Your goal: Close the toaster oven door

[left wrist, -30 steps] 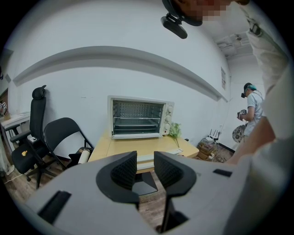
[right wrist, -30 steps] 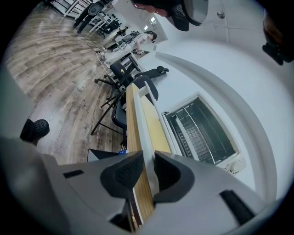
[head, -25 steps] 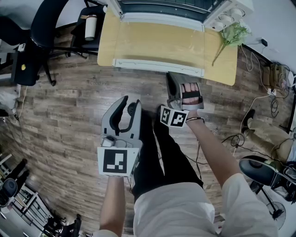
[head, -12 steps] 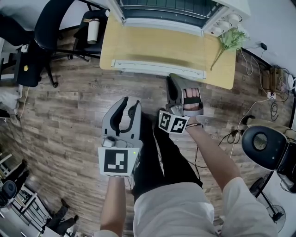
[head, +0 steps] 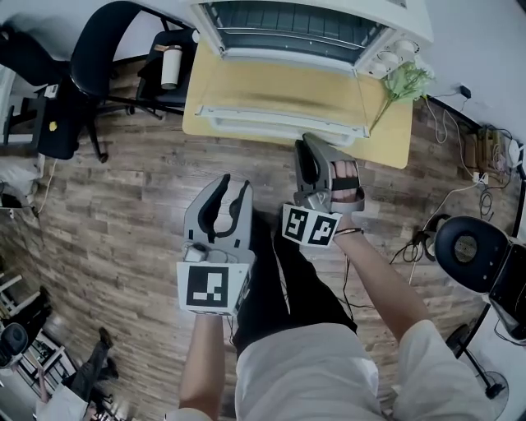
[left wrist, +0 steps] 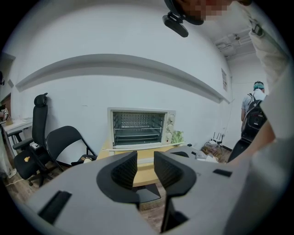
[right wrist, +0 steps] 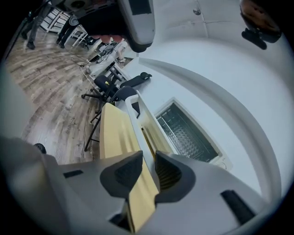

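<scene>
The white toaster oven (head: 296, 25) stands at the back of a wooden table (head: 386, 136). Its glass door (head: 279, 86) hangs open toward me, with the white handle bar (head: 271, 123) along the near edge. My right gripper (head: 316, 148) is rolled on its side, its tips right at the handle bar; whether they touch it I cannot tell. In the right gripper view the jaws (right wrist: 148, 170) stand apart, with only the oven (right wrist: 188, 133) and table edge seen past them. My left gripper (head: 233, 185) hovers over the floor short of the table, jaws (left wrist: 145, 167) apart and empty, pointing at the oven (left wrist: 138, 126).
Black office chairs (head: 90, 49) stand left of the table, one with a cup (head: 171, 66) on its seat. A green plant (head: 403, 82) lies at the table's right end. Cables (head: 485, 140) and a round black stool (head: 464, 247) are on the floor at right. A person (left wrist: 255, 114) stands far right.
My right gripper has risen and closed in on the door's handle bar while rolling onto its side. The left gripper has lifted a little.
</scene>
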`<state>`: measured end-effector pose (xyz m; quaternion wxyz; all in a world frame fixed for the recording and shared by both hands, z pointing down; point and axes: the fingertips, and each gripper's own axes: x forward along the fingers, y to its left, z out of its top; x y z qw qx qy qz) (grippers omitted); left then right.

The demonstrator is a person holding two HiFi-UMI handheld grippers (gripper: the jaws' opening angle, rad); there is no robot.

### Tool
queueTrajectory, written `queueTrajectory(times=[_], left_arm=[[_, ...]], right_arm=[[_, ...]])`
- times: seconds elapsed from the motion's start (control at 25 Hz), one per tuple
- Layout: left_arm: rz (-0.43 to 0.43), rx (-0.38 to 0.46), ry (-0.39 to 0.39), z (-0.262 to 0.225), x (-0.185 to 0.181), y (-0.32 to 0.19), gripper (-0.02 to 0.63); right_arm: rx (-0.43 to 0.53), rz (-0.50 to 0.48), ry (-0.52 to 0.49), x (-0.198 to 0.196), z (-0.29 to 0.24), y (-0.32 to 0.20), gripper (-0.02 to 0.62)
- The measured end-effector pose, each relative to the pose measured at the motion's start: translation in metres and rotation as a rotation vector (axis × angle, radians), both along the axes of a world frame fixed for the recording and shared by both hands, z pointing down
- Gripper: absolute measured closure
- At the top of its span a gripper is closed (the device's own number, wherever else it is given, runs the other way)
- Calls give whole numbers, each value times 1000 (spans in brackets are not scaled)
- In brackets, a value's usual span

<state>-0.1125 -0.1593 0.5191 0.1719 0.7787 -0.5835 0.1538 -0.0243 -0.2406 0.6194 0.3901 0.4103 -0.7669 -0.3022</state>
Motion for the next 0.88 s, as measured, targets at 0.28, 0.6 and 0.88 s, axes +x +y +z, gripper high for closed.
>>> queueTrajectory(times=[0.28, 0.6, 0.88], left_arm=[[6, 40, 6, -27, 0, -8, 511], [9, 82, -12, -54, 0, -11, 512], [3, 104, -19, -72, -3, -9, 511]], right_arm=[[-71, -4, -26, -2, -21, -10, 522], [-93, 5, -59, -2, -43, -21, 522], [-175, -22, -53, -3, -52, -25, 522]])
